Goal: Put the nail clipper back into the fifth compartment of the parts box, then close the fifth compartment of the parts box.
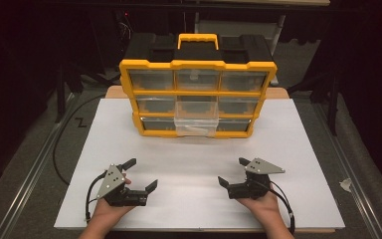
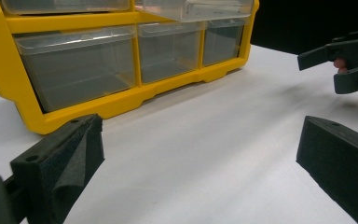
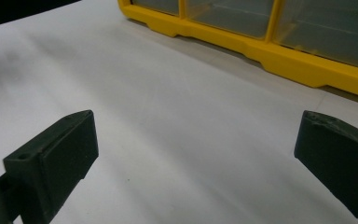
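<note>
The white table carries a yellow-framed parts organizer standing upright at its far centre, black carry case behind, yellow handle on top. Its front is a three-by-three grid of clear drawers. The middle drawer of the bottom row protrudes toward the person; the remaining drawers appear flush with the frame.

Key relation: the organizer lies straight ahead of both grippers, well apart from each, with its long axis running left to right across the table. The protruding drawer sits on the centreline between the hands, so neither gripper is clearly nearer.

The left gripper rests near the front edge, left of centre, angled inward toward the right; its jaws are spread wide and hold nothing. The right gripper rests opposite, right of centre, angled inward toward the left; its jaws are likewise released and empty.

In the left gripper view, the bottom drawer row stands ahead and left.
</note>
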Demonstrator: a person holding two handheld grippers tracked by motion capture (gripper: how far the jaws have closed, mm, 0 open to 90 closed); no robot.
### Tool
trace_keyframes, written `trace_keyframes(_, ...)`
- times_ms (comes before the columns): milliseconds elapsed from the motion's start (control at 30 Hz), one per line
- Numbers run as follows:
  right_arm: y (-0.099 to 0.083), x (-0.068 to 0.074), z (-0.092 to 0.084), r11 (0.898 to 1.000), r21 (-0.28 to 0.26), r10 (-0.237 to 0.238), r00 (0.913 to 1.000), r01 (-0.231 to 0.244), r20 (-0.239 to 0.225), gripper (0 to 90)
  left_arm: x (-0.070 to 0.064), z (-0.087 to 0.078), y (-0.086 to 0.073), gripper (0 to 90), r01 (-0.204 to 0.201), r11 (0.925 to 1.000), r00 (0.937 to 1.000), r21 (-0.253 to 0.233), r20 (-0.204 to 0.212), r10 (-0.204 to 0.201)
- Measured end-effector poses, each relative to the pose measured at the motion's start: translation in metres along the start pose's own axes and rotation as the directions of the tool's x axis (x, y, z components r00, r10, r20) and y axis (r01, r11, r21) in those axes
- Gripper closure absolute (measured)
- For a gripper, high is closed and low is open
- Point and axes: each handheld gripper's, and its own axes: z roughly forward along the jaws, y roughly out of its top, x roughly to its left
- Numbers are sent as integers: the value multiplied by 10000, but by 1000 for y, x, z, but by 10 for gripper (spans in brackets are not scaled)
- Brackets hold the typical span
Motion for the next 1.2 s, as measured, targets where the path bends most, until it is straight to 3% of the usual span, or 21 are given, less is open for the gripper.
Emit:
trace_keyframes(133,-4,-5,-5,9990,-318,312,9995,-314,-55,11,0,1,0,12,-28,10000,10000,54,14,27)
trace_keyframes(500,-5,-2,-4,9997,-130,205,9998,-206,-55,22,-3,0,1,12,-146,9999,9998,-42,116,146)
trace_keyframes(933,-5,-6,-11,9987,-447,271,9987,-252,428,307,-3,1,0,12,-125,9999,9999,9,103,125)
trace_keyframes(1200,-4,-4,-13,9984,-551,134,9987,-106,500,476,-3,-2,0,12,-160,9999,9999,-14,33,160)
